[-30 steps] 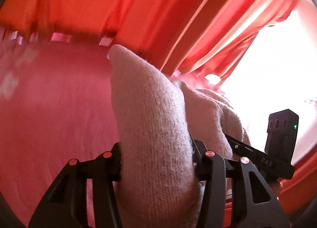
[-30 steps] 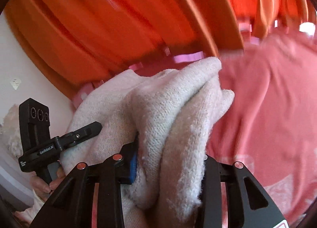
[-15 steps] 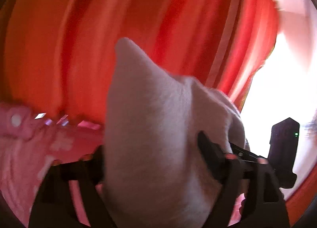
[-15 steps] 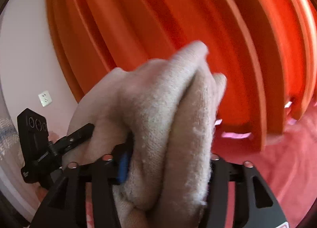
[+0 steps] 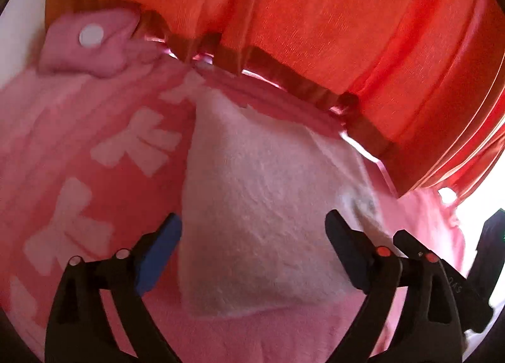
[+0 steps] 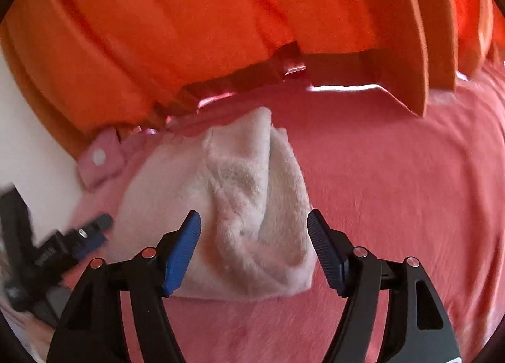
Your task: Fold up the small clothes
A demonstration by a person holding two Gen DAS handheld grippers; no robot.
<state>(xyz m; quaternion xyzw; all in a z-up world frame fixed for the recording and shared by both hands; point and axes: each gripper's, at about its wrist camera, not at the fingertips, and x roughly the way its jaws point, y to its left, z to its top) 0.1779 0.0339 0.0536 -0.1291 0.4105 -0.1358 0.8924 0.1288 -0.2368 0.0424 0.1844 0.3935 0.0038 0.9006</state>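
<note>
A small cream knitted garment (image 5: 262, 205) lies bunched on the pink bedspread (image 5: 79, 173). My left gripper (image 5: 252, 233) stands open just in front of it, its fingers to either side of the cloth and not pressing it. In the right wrist view the same garment (image 6: 252, 199) lies folded over in a heap. My right gripper (image 6: 254, 227) has its jaws opening, and its blue pads (image 6: 184, 249) stand clear of the fabric between them. The left gripper (image 6: 79, 240) shows at the left edge of that view.
Orange curtains (image 5: 315, 31) hang along the far edge of the bed. A pink pillow (image 5: 91, 44) with a white dot lies at the back left, by a white wall (image 6: 31, 142). The bedspread (image 6: 394, 189) stretches off to the right.
Both grippers have come down from in front of the curtains to the bed and let go of the cream garment, which now lies on the bedspread. Both pairs of jaws have opened.
</note>
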